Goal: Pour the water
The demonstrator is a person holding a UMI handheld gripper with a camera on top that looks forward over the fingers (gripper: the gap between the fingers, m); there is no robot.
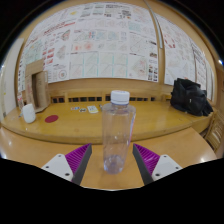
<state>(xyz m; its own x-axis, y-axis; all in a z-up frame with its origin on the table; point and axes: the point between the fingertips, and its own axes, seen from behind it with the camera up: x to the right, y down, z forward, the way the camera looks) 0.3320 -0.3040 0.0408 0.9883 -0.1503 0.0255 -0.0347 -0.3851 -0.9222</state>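
A clear plastic water bottle (117,133) with a white cap stands upright on the wooden table (150,118), between my gripper's (112,160) two fingers. The purple pads (76,156) sit off to each side of the bottle's base with a gap on both sides. The gripper is open and holds nothing. A white cup (29,114) stands far off to the left on the table.
A small red disc (51,118) lies near the white cup and a pale object (92,109) lies farther back. A black bag (189,96) rests at the table's right end. Paper sheets (100,40) cover the wall behind. A wooden panel (36,88) stands at the left.
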